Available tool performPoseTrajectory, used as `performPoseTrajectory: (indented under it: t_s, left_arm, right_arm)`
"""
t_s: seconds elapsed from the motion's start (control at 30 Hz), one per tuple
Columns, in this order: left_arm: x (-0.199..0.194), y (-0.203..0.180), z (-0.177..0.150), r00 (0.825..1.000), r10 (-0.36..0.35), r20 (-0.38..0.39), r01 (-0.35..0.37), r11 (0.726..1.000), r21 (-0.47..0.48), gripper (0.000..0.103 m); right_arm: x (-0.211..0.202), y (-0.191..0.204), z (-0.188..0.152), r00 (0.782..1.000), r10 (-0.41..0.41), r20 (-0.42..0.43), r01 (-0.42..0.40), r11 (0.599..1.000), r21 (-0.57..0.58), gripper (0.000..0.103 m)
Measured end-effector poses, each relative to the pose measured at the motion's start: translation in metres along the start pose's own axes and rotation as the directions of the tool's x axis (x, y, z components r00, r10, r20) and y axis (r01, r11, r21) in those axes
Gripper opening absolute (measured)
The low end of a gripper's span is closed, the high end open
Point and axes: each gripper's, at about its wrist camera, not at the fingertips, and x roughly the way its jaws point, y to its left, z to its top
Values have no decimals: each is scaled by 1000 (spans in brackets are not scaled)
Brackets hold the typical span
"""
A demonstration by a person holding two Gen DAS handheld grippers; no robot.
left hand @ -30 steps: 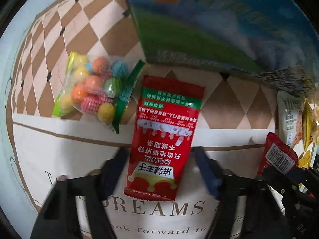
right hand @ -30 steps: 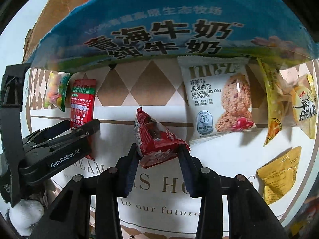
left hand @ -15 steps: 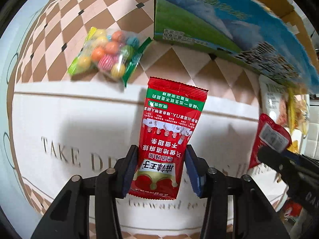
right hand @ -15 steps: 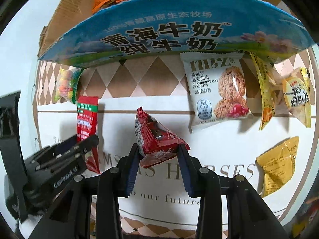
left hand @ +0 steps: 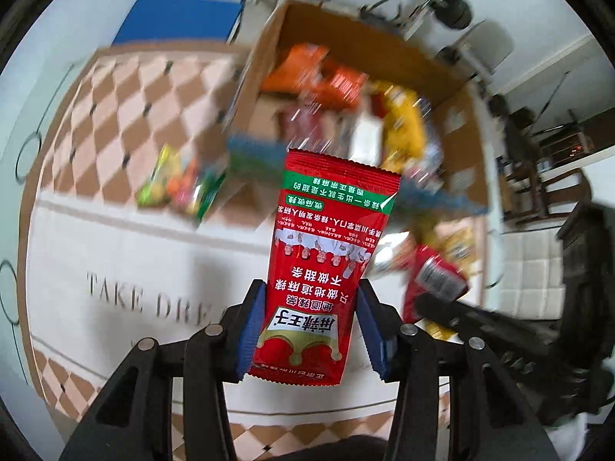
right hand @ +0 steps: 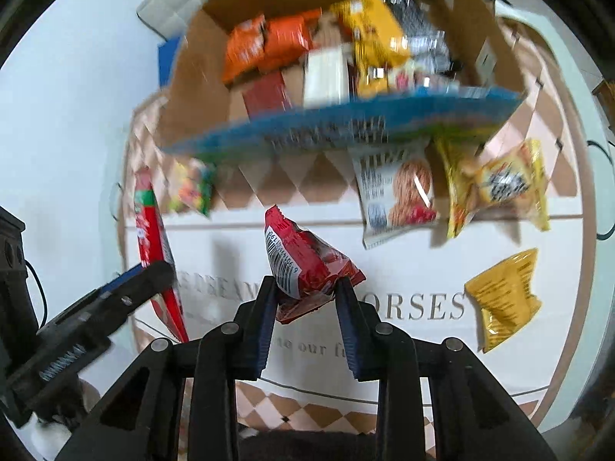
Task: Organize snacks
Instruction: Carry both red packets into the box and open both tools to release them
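Both packets now lifted off the tabletop (left hand: 115, 269), your left hand-held gripper (left hand: 309, 332) clamped on the red sachet (left hand: 326, 253), your right hand-held gripper (right hand: 305, 317) clamped on the crumpled red packet (right hand: 307, 269), box (right hand: 200, 88) ahead.

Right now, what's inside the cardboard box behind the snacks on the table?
The cardboard box holds orange packets, a yellow packet, a white one and a dark red one, all blurred. Its blue front wall hides whatever lies lower down.

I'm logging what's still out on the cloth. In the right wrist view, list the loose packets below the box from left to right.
Colourful candy bag → cranberry cookie packet → yellow snack bag. The crumpled yellow packet lies nearer the camera, under that last one, so its place in the order is unclear.
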Motion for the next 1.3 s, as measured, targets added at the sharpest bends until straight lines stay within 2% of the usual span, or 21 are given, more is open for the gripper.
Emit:
performPoseTrajectory:
  t_s: [0.13, 0.23, 0.3, 0.43, 0.7, 0.87, 1.03, 1.07, 1.1, 1.13, 1.17, 1.2, 1.23, 1.27, 1.3]
  left_arm:
    - [-14, -28, 51, 998, -13, 54, 11, 999, 36, 44]
    - [-14, -37, 85, 998, 14, 67, -17, 998, 52, 44]
    - [-5, -37, 104, 999, 16, 45, -18, 999, 41, 44]
    - [32, -29, 142, 997, 70, -35, -69, 997, 27, 44]
    - [98, -10, 185, 973, 149, -178, -152, 988, -8, 44]
    - [125, -2, 194, 950, 205, -237, -210, 978, 4, 44]
    - [146, 5, 192, 926, 208, -315, -215, 976, 13, 47]
    - [149, 6, 191, 921, 208, -331, -217, 976, 11, 47]
    - [151, 8, 189, 918, 197, -345, -212, 977, -7, 47]
    - [152, 10, 188, 917, 189, -352, -210, 978, -20, 48]
    - [153, 11, 187, 915, 187, -358, -211, 977, -29, 58]
    - [152, 10, 188, 916, 184, -357, -207, 978, -28, 64]
    - [152, 9, 189, 917, 185, -352, -206, 978, -24, 79]
    - [150, 7, 189, 919, 188, -346, -207, 978, -19, 87]
    - [149, 5, 189, 922, 185, -340, -202, 979, -14, 87]
  right_arm:
    - [-36, 7, 24, 996, 59, 67, -61, 998, 15, 33]
    - [-57, 14, 49, 991, 60, 123, -61, 998, 8, 33]
    - [-63, 17, 70, 987, 42, 153, -44, 999, 8, 33]
    - [-53, 22, 107, 987, -1, 160, -1, 1000, 12, 33]
    - [0, 9, 155, 995, -72, 69, 67, 996, 60, 33]
    - [38, -8, 167, 996, -92, -7, 92, 991, 97, 33]
    - [59, -19, 173, 993, -92, -71, 101, 986, 132, 33]
    - [62, -21, 174, 991, -89, -96, 103, 983, 150, 36]
    - [68, -24, 176, 987, -89, -133, 111, 981, 161, 54]
    - [72, -25, 177, 982, -95, -161, 121, 979, 163, 83]
    - [75, -26, 178, 981, -92, -172, 121, 979, 163, 92]
    - [75, -25, 180, 981, -93, -169, 120, 981, 155, 93]
    - [75, -25, 181, 979, -114, -166, 138, 980, 143, 93]
    - [75, -23, 182, 976, -139, -166, 162, 978, 130, 93]
    - [75, -23, 182, 974, -151, -167, 172, 977, 122, 93]
